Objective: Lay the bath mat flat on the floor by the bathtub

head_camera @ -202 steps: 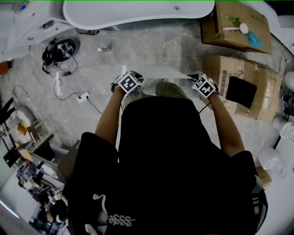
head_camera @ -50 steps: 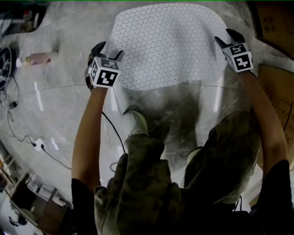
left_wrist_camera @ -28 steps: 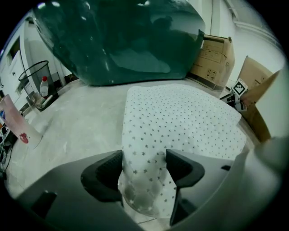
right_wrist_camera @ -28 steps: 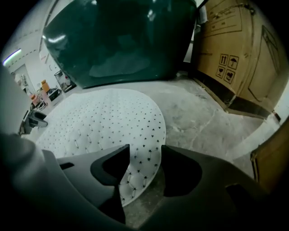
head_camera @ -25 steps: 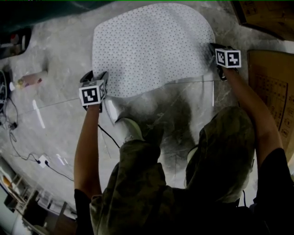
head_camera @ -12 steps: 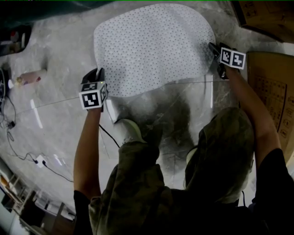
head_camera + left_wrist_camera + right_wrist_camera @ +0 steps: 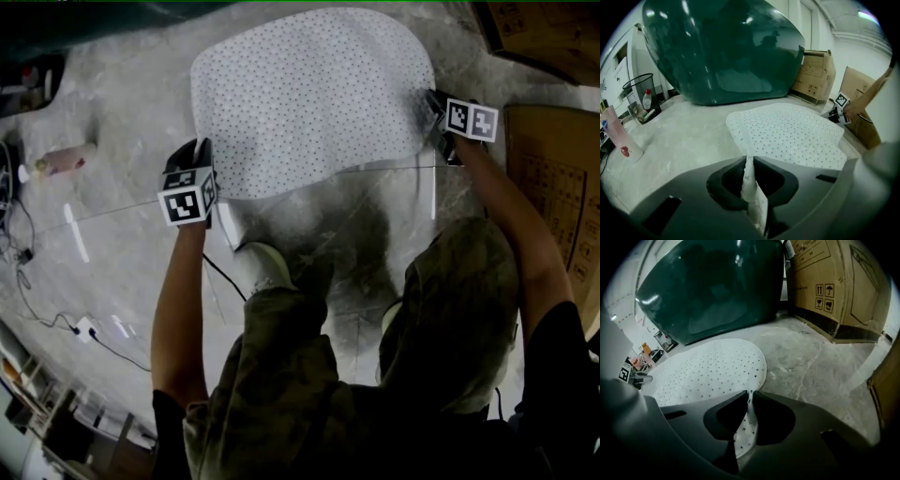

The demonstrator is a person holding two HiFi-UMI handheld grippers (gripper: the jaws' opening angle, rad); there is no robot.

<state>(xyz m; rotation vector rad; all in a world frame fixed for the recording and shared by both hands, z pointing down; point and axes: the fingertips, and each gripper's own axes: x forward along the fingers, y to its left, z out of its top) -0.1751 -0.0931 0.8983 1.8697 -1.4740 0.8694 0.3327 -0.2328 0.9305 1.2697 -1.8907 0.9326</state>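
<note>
The white dotted bath mat [image 7: 309, 94] lies spread on the grey floor in front of the dark green bathtub [image 7: 726, 51]. My left gripper [image 7: 195, 150] is at the mat's near left corner. Its jaws have just been closing and now pinch the mat's edge [image 7: 749, 178], which rises up between them. My right gripper [image 7: 436, 108] is at the near right corner. Its jaws have also just been closing and now hold a fold of the mat [image 7: 746, 427]. The rest of the mat [image 7: 712, 369] rests on the floor.
Cardboard boxes [image 7: 553, 178] stand at the right and against the wall [image 7: 834, 282]. A pink bottle [image 7: 61, 159] and cables [image 7: 28, 272] lie on the floor at the left. A wire bin [image 7: 640, 89] stands beside the tub. The person's shoes [image 7: 267, 262] are just behind the mat.
Two seconds ago the mat was held up; it has since come down onto the floor. Over the last second the right gripper rolled a little and the left gripper rose slightly.
</note>
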